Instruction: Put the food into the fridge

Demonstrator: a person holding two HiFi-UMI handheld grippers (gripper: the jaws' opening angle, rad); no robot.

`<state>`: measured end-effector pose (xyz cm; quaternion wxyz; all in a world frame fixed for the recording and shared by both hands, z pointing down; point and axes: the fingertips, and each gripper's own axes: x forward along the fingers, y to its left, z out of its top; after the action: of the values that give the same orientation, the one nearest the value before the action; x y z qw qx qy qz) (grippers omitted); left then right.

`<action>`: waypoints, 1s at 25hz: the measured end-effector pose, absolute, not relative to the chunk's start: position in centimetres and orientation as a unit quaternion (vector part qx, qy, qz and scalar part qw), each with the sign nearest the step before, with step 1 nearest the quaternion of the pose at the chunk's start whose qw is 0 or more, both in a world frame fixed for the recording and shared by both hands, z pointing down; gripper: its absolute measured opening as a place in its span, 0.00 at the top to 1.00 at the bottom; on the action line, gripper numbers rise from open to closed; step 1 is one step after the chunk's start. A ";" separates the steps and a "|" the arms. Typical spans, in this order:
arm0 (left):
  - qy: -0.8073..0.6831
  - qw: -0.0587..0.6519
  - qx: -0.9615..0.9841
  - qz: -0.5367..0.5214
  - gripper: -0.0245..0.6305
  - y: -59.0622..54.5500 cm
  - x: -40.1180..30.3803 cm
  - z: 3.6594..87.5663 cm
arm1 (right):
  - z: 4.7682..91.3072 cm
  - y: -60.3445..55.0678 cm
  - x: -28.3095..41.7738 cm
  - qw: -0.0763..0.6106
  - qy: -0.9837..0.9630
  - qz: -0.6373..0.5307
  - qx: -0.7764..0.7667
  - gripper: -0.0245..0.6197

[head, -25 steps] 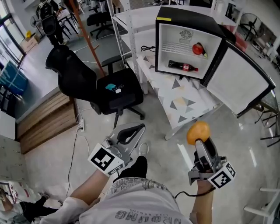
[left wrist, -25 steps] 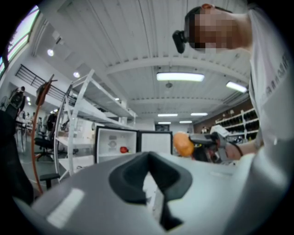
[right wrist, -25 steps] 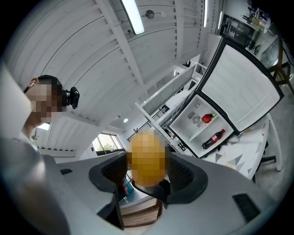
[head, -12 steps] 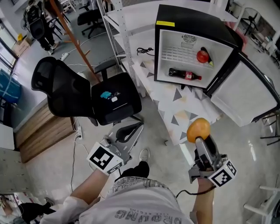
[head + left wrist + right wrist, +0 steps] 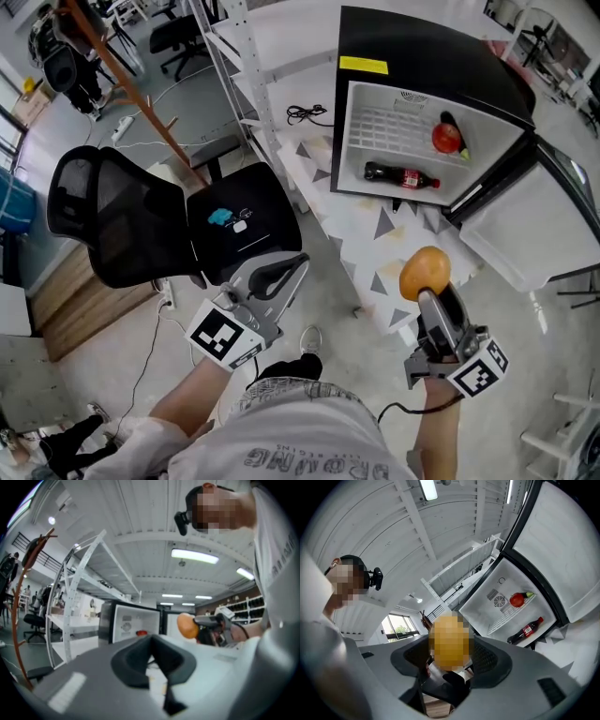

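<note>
A black office chair [image 5: 141, 220] is seen at the left. Next to it, the left hand-held gripper [image 5: 296, 264] is held low, its jaws brought together with nothing between them. Further right, an orange fruit [image 5: 425, 273] is clamped in the right hand-held gripper [image 5: 428, 296], in the air and well apart from the fridge [image 5: 422, 56]. The fridge is set on a tabletop [image 5: 375, 234] with its door open, and a cola bottle [image 5: 401, 175] and a red fruit [image 5: 447, 138] are seen inside.

Black mesh-backed office chair [image 5: 178, 220] on the pale floor, with a teal item [image 5: 220, 217] and a small white one lying on its seat. Behind it, white metal shelving [image 5: 225, 66] and a slanting brown wooden pole [image 5: 131, 94]. Black cable [image 5: 307, 113] coiled on a white tabletop, near a triangle-patterned cloth [image 5: 394, 230].
</note>
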<state>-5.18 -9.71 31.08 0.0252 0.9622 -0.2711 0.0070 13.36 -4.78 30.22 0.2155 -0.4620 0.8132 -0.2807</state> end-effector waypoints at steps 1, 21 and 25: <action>-0.271 0.027 0.962 0.007 0.95 -10.4 -5.4 31.2 | 30.2 -5.5 13.2 0.214 0.813 -0.281 -0.462 0.56; -0.267 0.043 0.963 -0.004 0.95 -16.6 -7.7 32.6 | 29.1 -12.4 10.2 0.174 0.828 -0.251 -0.471 0.56; -0.268 0.042 0.962 0.001 0.95 -17.1 -7.6 32.9 | 29.0 -13.5 10.8 0.160 0.831 -0.240 -0.475 0.56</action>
<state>-7.58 -17.09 32.94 0.0425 0.9624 -0.2683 0.0007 10.82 -13.51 29.03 0.1605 -0.4747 0.8313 -0.2404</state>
